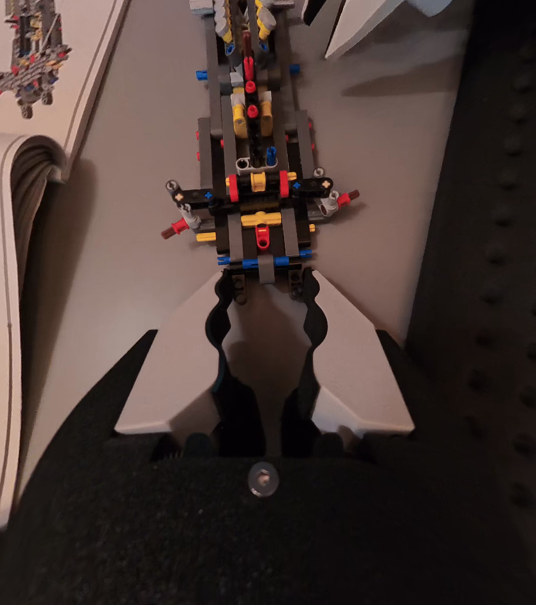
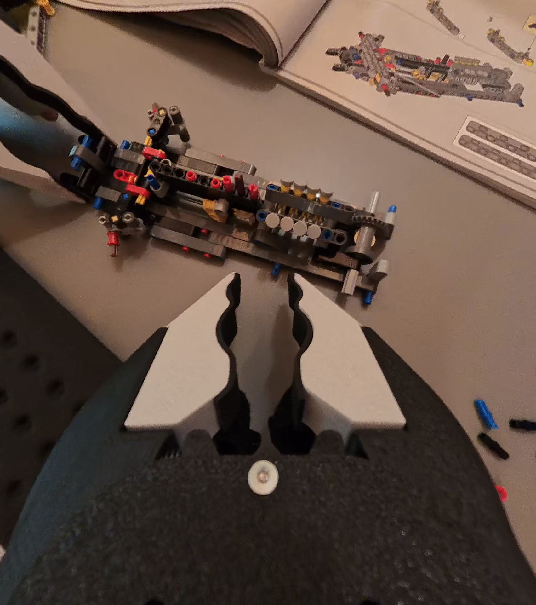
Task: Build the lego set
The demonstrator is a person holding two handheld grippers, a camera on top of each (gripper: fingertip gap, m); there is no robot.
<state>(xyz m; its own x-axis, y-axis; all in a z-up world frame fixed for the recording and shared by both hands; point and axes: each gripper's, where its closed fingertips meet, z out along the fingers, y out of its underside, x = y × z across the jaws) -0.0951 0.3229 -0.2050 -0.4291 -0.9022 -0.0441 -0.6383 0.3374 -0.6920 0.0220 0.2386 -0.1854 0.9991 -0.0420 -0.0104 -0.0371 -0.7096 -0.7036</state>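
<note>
The left claw [image 1: 265, 273] is closed on the near end of the long lego car frame [image 1: 257, 183], which lies flat on the grey desk [image 1: 135, 262]. It should hold the frame firm and flat. The right claw [image 2: 263, 278] is partly open and empty, just beside the frame's side. The loose pins [image 2: 486, 414] lie to its right. It should pick one, check the open instruction book [image 2: 423, 98] on the far side, and push gently.
</note>
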